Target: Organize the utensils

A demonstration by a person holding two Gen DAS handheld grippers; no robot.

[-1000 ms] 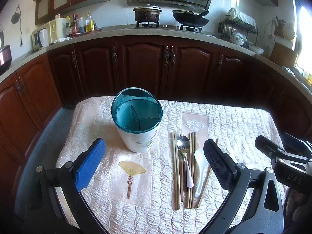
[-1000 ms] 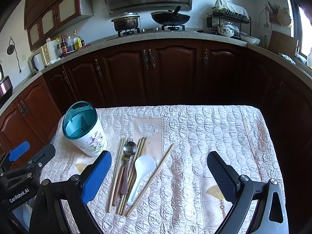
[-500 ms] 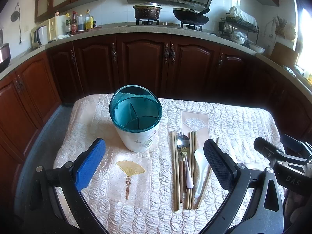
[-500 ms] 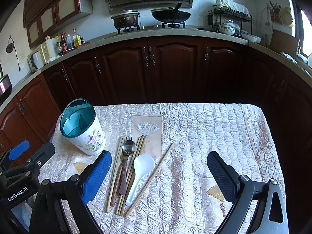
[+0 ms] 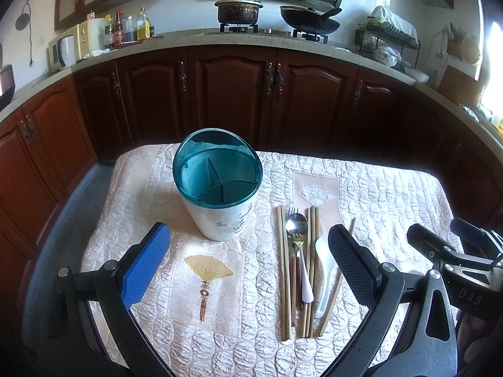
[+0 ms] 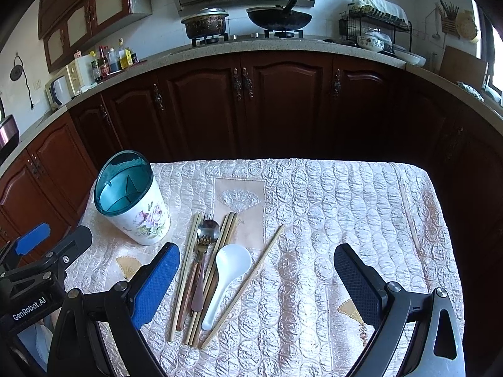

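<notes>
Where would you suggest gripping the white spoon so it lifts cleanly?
Grip the white spoon on its slim handle near the bowl, coming straight down with the right claw. It lies flat, and chopsticks crowd both sides, so a side approach looks blocked.

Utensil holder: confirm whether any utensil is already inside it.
No. In the left wrist view the utensil holder shows only bare teal compartments, while the chopsticks, metal spoon and white spoon lie on the tablecloth.
</notes>
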